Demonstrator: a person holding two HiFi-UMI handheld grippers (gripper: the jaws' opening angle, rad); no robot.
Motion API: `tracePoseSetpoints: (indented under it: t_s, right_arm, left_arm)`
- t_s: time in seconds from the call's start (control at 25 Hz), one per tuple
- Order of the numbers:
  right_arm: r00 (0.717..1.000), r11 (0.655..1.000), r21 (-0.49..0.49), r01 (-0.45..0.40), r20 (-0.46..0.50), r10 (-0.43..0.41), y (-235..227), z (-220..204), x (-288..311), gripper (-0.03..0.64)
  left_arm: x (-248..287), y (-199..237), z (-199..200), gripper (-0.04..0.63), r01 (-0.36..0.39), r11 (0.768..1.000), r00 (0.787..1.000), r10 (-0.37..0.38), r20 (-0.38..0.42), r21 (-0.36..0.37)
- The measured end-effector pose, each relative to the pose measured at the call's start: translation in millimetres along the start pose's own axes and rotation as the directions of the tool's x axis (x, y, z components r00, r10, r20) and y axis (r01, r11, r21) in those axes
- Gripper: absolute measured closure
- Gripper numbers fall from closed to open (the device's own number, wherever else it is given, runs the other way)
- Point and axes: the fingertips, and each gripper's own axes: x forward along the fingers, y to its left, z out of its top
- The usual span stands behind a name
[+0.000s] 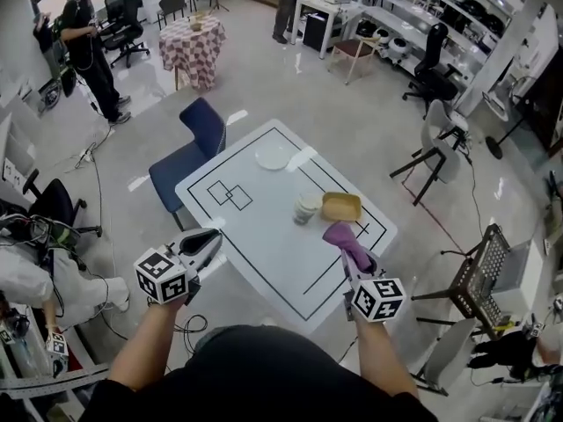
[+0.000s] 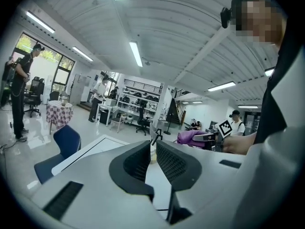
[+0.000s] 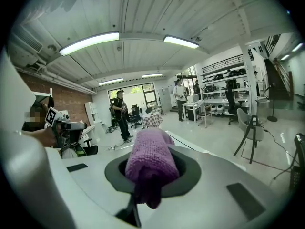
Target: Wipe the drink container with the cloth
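A person stands at the near edge of a white counter [image 1: 264,262] marked with black lines, a hand-held claw in each hand, in a large open workroom. The right claw [image 1: 352,255] is clamped on a purple knitted cloth [image 1: 339,235]; in the right gripper view the cloth [image 3: 151,161] fills the space between the jaws, bulging out above them and hanging down in a dark fold below. The left claw [image 1: 209,238] hovers at the counter's left near edge with its jaws drawn together and nothing between them, as the left gripper view [image 2: 153,149] shows. The drink container [image 1: 306,207], which appears to be a pale lidded cup though the head view is too small to be sure, stands upright near the middle of the counter, just beside a shallow yellow dish [image 1: 342,207] on its right. The cloth points toward that pair but is apart from both. A white plate [image 1: 272,157] lies nearer the far end of the counter, and a blue chair [image 1: 189,152] is drawn up at the left side. Other people stand in the background near a table with a checked cover [image 1: 193,47] and near the shelves.
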Motion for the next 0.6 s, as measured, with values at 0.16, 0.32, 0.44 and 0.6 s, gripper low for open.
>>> tracePoseSetpoints:
  t_s: [0.16, 0.32, 0.44, 0.6]
  right_arm:
    - [0.999, 0.999, 0.017, 0.03, 0.035, -0.03, -11.2, 10.6, -4.7, 0.535]
    - [0.996, 0.997, 0.021, 0.075, 0.048, -0.076, -22.8, 18.5, -3.5, 0.535]
    - [0.99, 0.991, 0.033, 0.132, 0.053, -0.133, -34.2, 18.6, -0.8, 0.535]
    - [0.975, 0.975, 0.074, 0.21, 0.06, -0.215, -38.3, 26.8, 18.0, 0.535]
  left_arm:
    - [23.5, -3.2, 10.2, 0.54, 0.047, 0.999, 0.999, -0.046, -0.022, 0.028]
    - [50.1, 3.3, 15.9, 0.54, 0.097, 0.995, 0.995, -0.096, -0.033, 0.031]
    - [75.2, 10.5, 9.5, 0.54, 0.159, 0.987, 0.986, -0.157, -0.061, 0.03]
    - [106.1, 37.9, 13.7, 0.54, 0.248, 0.968, 0.964, -0.244, -0.103, 0.03]
